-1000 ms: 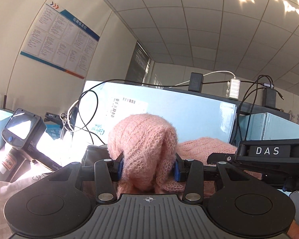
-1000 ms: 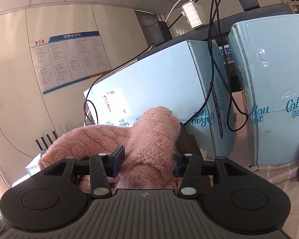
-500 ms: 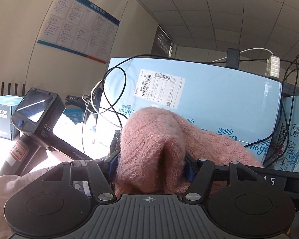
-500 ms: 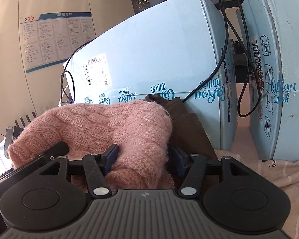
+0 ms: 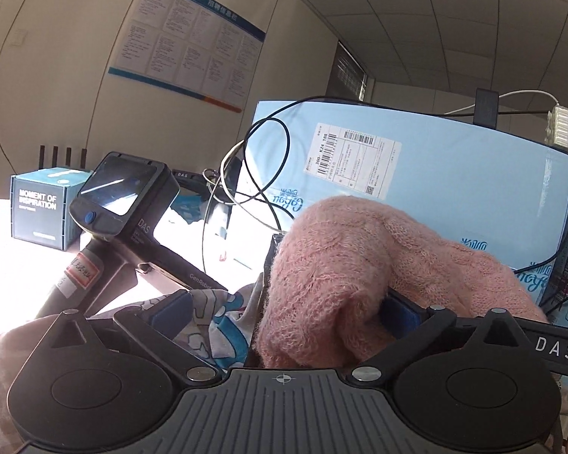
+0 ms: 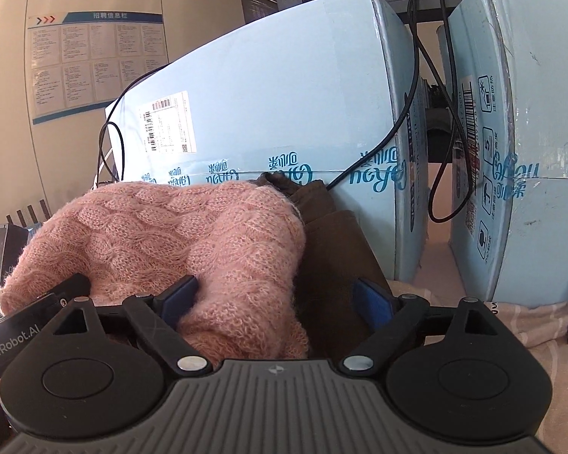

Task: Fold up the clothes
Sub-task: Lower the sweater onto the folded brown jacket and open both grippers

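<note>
Your left gripper (image 5: 284, 312) stood with its jaws spread wide; the pink knit sweater (image 5: 344, 276) lay between them, bunched against the right-hand pad, with the other pad clear of the wool. Your right gripper (image 6: 276, 297) was likewise wide apart, with the sweater resting against its left pad and nothing pinched. In both wrist views the sweater sat as a rounded heap directly in front of the large blue carton (image 6: 284, 94), which serves here as the landmark. A dark brown garment (image 6: 337, 242) lay between the sweater and the carton's near corner, touching the sweater's edge. A printed cloth (image 5: 216, 321) lay under the left gripper, on the side of the sweater away from the carton's corner. A spare handheld gripper unit (image 5: 121, 204) stood further out from the carton's labelled end, and a small dark box (image 5: 41, 204) stood beyond that. A second blue carton (image 6: 530, 151) stood beside the landmark carton, with black cables (image 6: 424, 94) hanging in the gap. As a judgement of progress: the sweater was doubled over itself in a thick mound, not a flat, squared fold. That fits either a fold just laid down and released, or a heap awaiting regrasp; the views do not settle which. Flattening and squaring appeared to remain.
</note>
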`<state>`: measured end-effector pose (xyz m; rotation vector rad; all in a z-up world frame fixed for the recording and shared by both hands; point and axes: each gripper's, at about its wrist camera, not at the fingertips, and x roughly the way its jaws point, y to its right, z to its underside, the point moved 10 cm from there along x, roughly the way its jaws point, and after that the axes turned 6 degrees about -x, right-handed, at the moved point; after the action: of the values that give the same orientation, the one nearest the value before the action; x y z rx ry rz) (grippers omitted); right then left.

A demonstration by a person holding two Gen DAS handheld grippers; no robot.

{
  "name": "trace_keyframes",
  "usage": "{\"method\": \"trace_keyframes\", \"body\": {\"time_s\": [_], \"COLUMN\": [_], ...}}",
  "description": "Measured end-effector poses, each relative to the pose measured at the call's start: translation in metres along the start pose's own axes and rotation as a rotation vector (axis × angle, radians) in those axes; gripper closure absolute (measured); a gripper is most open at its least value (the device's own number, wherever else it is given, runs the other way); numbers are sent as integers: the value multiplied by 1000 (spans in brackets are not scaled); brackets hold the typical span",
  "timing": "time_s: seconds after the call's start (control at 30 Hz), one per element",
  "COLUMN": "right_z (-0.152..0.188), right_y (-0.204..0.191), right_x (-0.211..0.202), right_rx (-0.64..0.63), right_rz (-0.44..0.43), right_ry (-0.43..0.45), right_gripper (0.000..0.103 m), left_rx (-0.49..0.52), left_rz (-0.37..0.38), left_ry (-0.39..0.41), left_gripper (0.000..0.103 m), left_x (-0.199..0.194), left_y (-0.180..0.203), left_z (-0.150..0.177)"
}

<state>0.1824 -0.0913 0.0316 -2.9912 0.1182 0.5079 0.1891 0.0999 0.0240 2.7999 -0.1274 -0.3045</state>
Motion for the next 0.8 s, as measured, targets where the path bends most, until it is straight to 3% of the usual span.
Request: {"method": "trace_keyframes", "body": {"time_s": [0.37,0.8], "right_z": [1,7], "right_y": [3,11], "right_x": [-52,-139], "right_rx": [-3,-23], "right_rz": [-36,-131], "right_ry": [39,34], "right_gripper": [6,3], "left_rx": [-19,100], "left_rz": [16,15], "left_ry": [156,203], "left_gripper": [0,0], "left_x": [-56,-133], "left_y": [7,34], "left_z": [-17,-17]}}
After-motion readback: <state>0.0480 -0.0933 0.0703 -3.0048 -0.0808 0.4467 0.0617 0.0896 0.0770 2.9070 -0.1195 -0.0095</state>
